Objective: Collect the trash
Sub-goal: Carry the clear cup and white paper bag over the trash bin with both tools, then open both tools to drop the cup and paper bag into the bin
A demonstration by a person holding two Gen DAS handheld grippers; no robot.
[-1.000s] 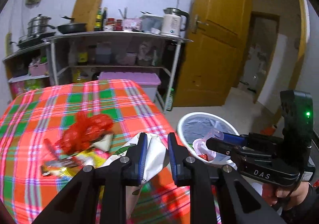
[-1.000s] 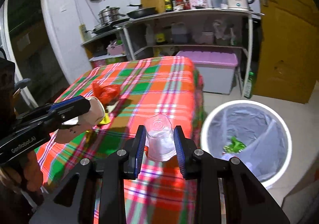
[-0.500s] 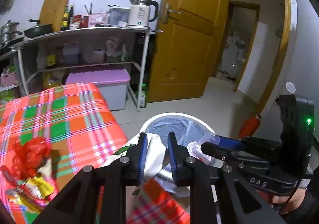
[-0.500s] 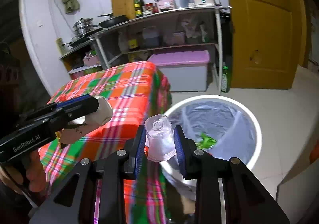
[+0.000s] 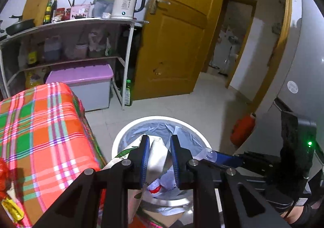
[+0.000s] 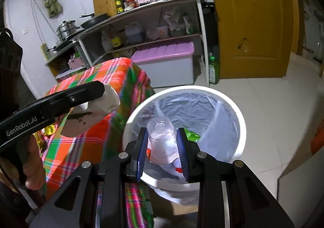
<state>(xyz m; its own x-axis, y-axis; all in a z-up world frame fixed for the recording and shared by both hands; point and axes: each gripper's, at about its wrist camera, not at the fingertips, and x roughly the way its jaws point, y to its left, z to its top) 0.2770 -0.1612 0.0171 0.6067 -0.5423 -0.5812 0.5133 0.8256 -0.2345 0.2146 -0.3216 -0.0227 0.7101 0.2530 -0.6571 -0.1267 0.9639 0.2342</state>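
The counter (image 5: 40,126), under a red, green and orange plaid cloth, fills the nine o'clock side of the left wrist view. Beside its edge, on the tiled floor, stands the white trash bin (image 6: 232,106) with a grey liner; green scraps lie inside it. The left gripper (image 5: 160,157) hangs over the bin's mouth at six o'clock, its fingers clenched on a crumpled white paper bag (image 5: 158,153) with green print. The right gripper (image 6: 162,147) also sits above the bin, at six o'clock in its own view, fingers grasping a clear plastic cup (image 6: 162,142) turned bottom-up. More wrappers (image 5: 10,205) lie on the counter at eight o'clock.
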